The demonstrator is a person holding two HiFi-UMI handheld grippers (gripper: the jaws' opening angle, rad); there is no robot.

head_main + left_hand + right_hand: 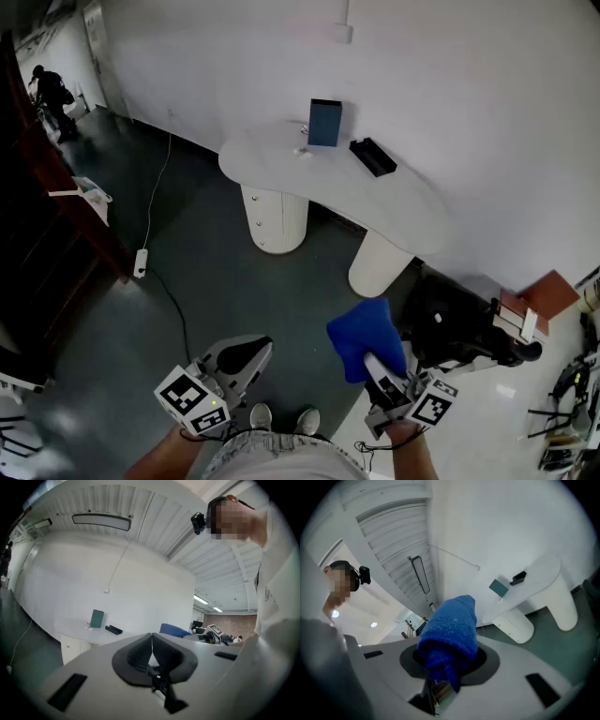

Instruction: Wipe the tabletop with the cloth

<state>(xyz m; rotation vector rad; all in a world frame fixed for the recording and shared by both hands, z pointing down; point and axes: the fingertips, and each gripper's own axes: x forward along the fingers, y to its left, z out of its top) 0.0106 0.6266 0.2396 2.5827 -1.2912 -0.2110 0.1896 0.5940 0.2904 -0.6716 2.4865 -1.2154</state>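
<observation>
A blue cloth [367, 339] is clamped in my right gripper [375, 364], held in the air well short of the table; in the right gripper view the blue cloth [451, 637] bulges out of the shut jaws. The white curved tabletop [281, 159] stands ahead on two round pedestals, seen also as the tabletop [534, 585] far off. My left gripper [251, 352] hangs low at my left, its dark pads [140, 656] pressed together with nothing between them.
On the table stand a dark blue box [325, 123] and a flat black object [372, 156]. A power strip with cable [141, 262] lies on the dark floor at left. A black office chair [459, 328] sits at right. A person [52, 94] is far off at the left.
</observation>
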